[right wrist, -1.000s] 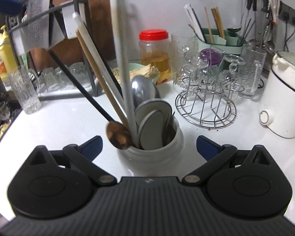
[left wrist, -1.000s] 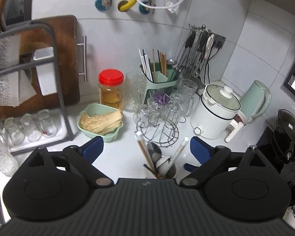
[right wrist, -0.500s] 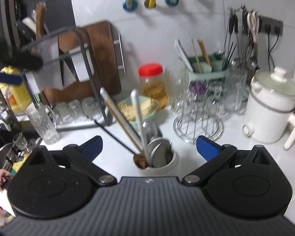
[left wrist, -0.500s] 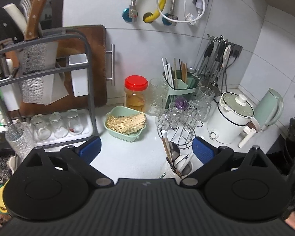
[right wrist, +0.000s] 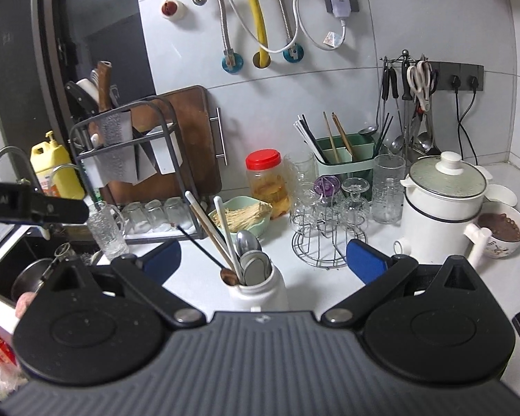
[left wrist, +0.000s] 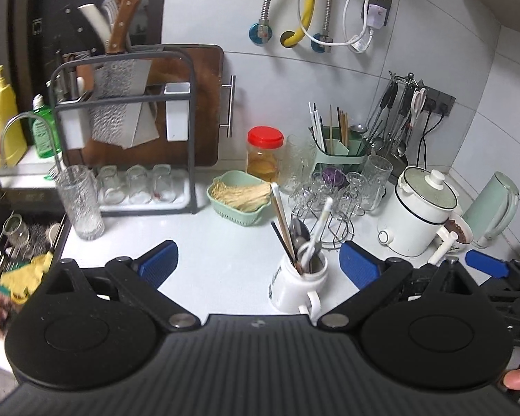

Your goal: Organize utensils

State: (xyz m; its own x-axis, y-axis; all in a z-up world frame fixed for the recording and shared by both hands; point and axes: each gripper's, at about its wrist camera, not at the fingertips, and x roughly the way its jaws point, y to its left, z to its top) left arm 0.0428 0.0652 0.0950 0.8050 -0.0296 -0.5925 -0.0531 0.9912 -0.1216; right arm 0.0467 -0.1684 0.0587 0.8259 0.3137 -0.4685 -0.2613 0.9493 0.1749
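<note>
A white mug [left wrist: 293,286] [right wrist: 256,294] stands on the white counter, holding spoons and chopsticks [left wrist: 296,237] [right wrist: 225,242] that lean up and left. A green utensil caddy [left wrist: 339,152] [right wrist: 343,159] with several chopsticks stands at the back by the wall. My left gripper [left wrist: 258,263] is open and empty, raised above and before the mug. My right gripper [right wrist: 263,260] is open and empty, with the mug low between its blue pads [right wrist: 365,260]. One right pad [left wrist: 485,265] shows in the left wrist view.
A dish rack [left wrist: 121,131] with knives, a cutting board and upturned glasses stands at the left. A green basket [left wrist: 241,201], a red-lidded jar [left wrist: 265,152], a wire glass stand [left wrist: 329,208], a white cooker [left wrist: 419,215] and a kettle [left wrist: 495,204] crowd the back. The sink [right wrist: 27,267] lies left.
Both grippers have pulled back and risen from the mug, which now looks smaller and lower. Both stay open and empty.
</note>
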